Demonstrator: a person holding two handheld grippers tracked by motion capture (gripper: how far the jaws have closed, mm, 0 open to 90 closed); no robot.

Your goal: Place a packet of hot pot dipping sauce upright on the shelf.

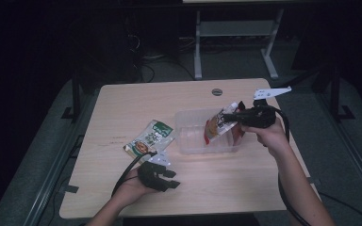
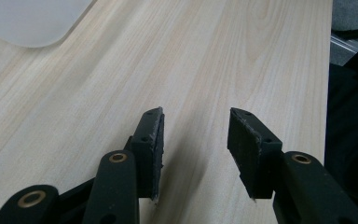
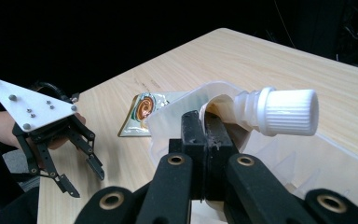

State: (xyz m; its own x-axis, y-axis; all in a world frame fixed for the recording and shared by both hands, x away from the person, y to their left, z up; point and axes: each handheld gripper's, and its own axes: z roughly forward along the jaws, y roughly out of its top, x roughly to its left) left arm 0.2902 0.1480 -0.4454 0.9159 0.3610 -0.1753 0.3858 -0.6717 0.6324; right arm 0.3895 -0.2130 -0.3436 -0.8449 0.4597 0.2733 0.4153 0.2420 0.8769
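Gripping spouted pouch [image 1: 219, 125] over clear tub [image 1: 188, 141], right gripper [image 1: 230, 117] clamped; left gripper [image 1: 169, 181] open (seemingly empty).

- The table [image 1: 136, 99] looks like pale wood, smooth, with fine lines.
- The box [image 1: 185, 123] is see-through plastic.
- The pouch [image 1: 217, 126] is shiny, with a white ridged plastic cap [image 3: 291, 112].
- The green packet [image 1: 149, 139] is glossy.
- The gripper pads [image 2: 157, 140] are matt black and rough.

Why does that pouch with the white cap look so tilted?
Nothing is spilled or broken. The spout pouch is tilted because the right gripper pinches it near its cap above the clear plastic tub. The green packet lies askew on the table.
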